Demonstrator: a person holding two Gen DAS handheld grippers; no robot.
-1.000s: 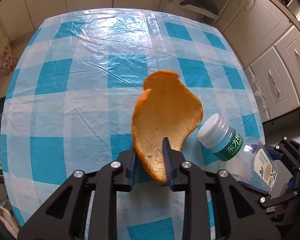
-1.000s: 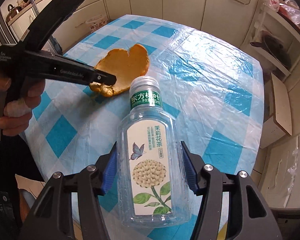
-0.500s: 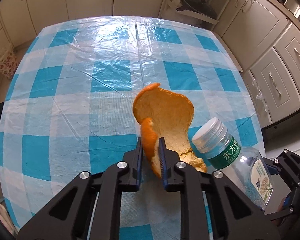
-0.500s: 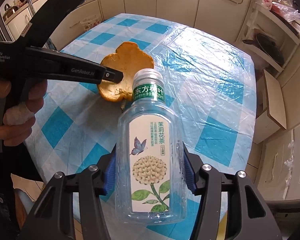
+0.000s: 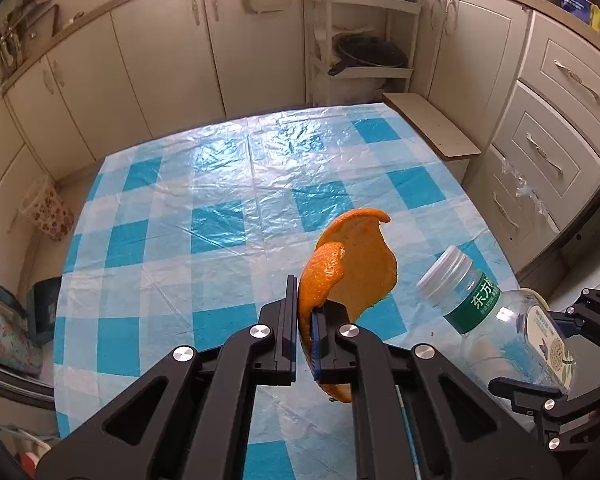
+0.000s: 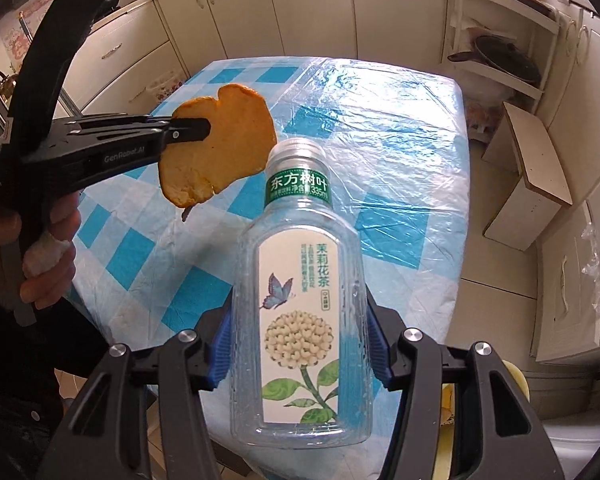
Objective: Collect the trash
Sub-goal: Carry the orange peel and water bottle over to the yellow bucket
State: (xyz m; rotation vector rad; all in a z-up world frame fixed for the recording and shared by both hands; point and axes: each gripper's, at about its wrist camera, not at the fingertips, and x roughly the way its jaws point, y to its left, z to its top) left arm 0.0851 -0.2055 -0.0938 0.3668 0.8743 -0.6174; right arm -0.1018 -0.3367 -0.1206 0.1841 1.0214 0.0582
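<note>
A curled orange peel (image 5: 360, 264) hangs above the blue-checked table (image 5: 220, 184). My left gripper (image 5: 304, 300) is shut on the peel's lower edge, its jaws closing tight with the peel between the pads. The right wrist view shows the same peel (image 6: 216, 152) at the tip of the left gripper (image 6: 196, 130), held by a person's hand (image 6: 44, 256). A clear, empty tea bottle (image 6: 308, 300) with a white cap and green neck band is lifted off the table. My right gripper (image 6: 300, 356) is shut on its body. That bottle (image 5: 496, 320) appears low on the right in the left wrist view.
Cream cabinets and drawers (image 5: 552, 128) surround the table. A white shelf rack with a dark pan (image 5: 364, 56) stands behind it, a wooden board (image 5: 432, 128) lies at its far right corner, and a floral bag (image 5: 48, 212) hangs on the left.
The left jaws shut on the peel and lifted it off the table; it now hangs in the air. The right gripper drifted with the bottle still in its grip.
</note>
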